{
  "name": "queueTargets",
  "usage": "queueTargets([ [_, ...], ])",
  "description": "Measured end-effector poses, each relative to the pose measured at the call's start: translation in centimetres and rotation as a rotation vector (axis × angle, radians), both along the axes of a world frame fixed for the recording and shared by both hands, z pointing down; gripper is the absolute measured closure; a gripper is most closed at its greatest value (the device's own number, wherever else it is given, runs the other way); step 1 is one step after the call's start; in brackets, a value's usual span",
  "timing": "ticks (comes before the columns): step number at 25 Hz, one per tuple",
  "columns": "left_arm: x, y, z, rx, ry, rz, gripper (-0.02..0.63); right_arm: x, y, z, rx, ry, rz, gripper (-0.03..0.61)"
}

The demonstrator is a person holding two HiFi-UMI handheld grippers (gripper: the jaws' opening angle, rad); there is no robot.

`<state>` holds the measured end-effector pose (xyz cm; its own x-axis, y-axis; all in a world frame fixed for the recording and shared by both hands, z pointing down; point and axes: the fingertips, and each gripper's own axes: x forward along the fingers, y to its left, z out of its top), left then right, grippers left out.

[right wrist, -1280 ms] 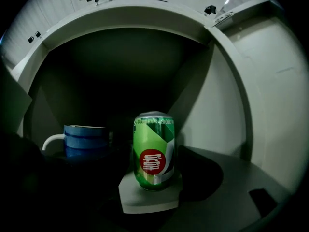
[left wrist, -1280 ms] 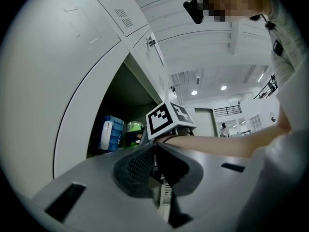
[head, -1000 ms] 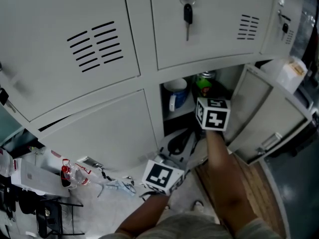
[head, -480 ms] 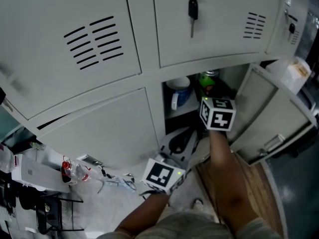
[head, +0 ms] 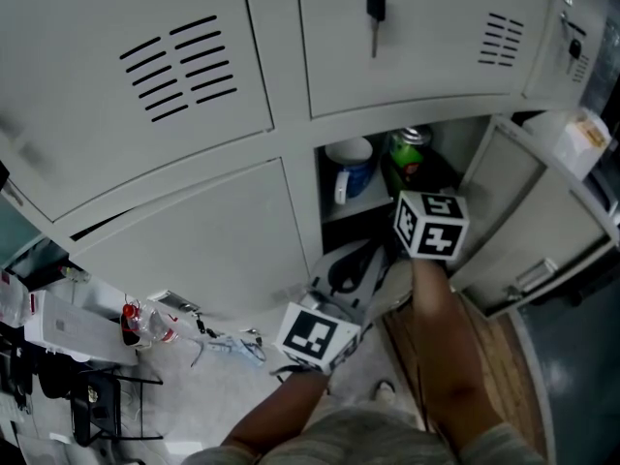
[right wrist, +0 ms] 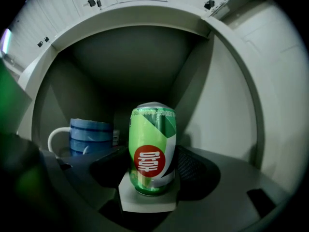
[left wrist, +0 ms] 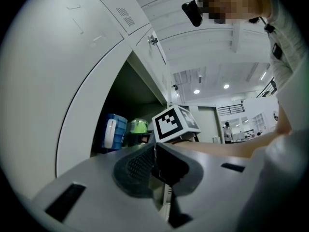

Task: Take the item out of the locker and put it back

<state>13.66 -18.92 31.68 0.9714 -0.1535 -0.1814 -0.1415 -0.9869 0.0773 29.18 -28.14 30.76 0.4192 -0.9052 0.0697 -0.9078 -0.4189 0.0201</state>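
The can [right wrist: 152,151] is showing bright green, with a red disc bearing white lettering. The mug [right wrist: 91,137] is wearing blue bands and a white handle, while the locker [head: 194,231] is gleaming pale grey with black vent slots.

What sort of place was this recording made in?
Probably a locker area in a workplace: a bank of grey metal lockers with vent slots, a hanging key, and an open compartment holding a green can and a blue mug.
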Motion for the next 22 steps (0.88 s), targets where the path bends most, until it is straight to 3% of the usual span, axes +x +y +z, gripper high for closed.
queueTargets([
  [22,0.2,1.6,0.8,0.027,-0.035,-0.073,0.609,-4.4,4.6,-0.9,0.166,0.070,-0.176,0.288],
])
